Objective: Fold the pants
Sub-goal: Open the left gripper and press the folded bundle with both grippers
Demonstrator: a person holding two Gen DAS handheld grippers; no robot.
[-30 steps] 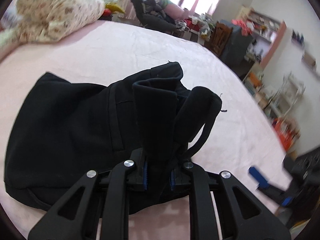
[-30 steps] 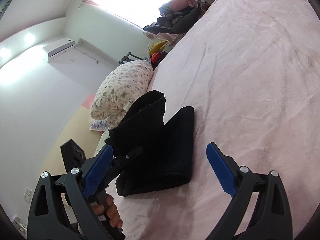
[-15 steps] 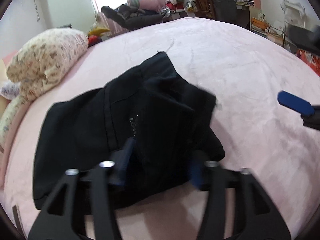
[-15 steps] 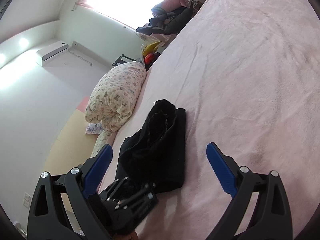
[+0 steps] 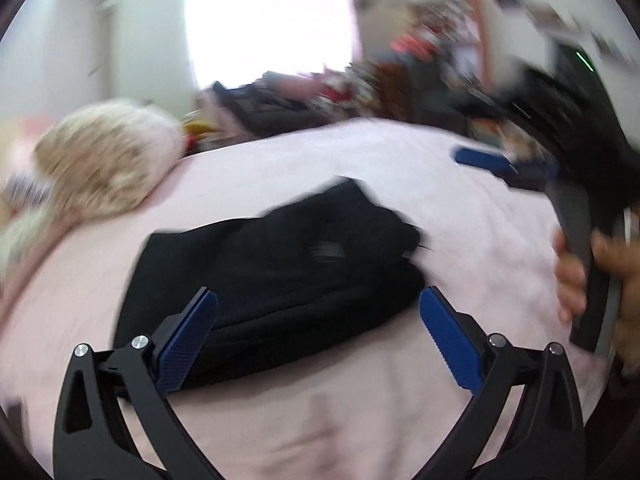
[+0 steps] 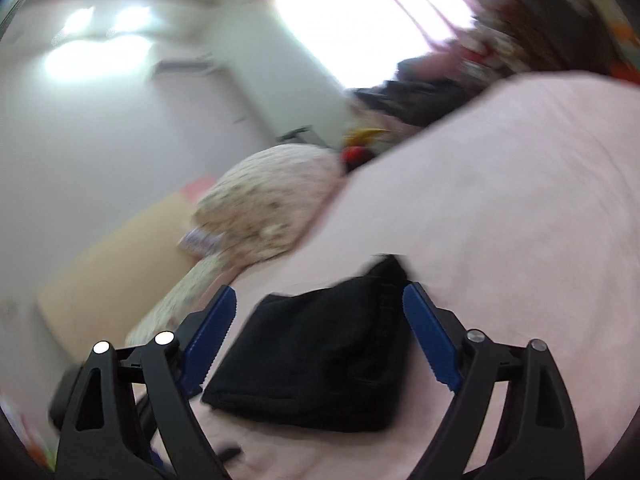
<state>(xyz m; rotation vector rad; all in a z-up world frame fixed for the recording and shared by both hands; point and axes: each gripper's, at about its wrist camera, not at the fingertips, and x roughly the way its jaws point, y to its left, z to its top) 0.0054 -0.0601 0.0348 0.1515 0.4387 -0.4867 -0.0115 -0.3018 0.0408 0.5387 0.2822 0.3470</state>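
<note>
Pants (image 5: 276, 280) lie as a compact black bundle on the pink bed (image 5: 460, 216), near its middle, with the floral pillow (image 5: 100, 160) well apart toward the head of the bed. You appear to have most of the folding behind you: the fabric sits in stacked layers, with a thick rolled edge along the side nearest your left gripper (image 5: 318, 338) and a flatter layer behind it. What looks unfinished is the top: one corner sticks up and out at the far right of the bundle, and a loose thread trails from it, so a final smoothing or tuck may remain. Both views are blurred, so finer creases cannot be read.

Your left gripper has its jaws opening to full width; the bundle shows between the blue pads in the picture, but they do not press on it and nothing is held. Your right gripper (image 6: 318, 336) has its jaws closing a little from wide; the pants show between its fingers too, without contact that you can confirm. In the left wrist view your right hand (image 5: 600, 280) grips its handle off to the right, above the bed.

The bundle's long axis runs across the left wrist view, from lower left to upper right, with the raised corner pointing away toward the window.
</note>
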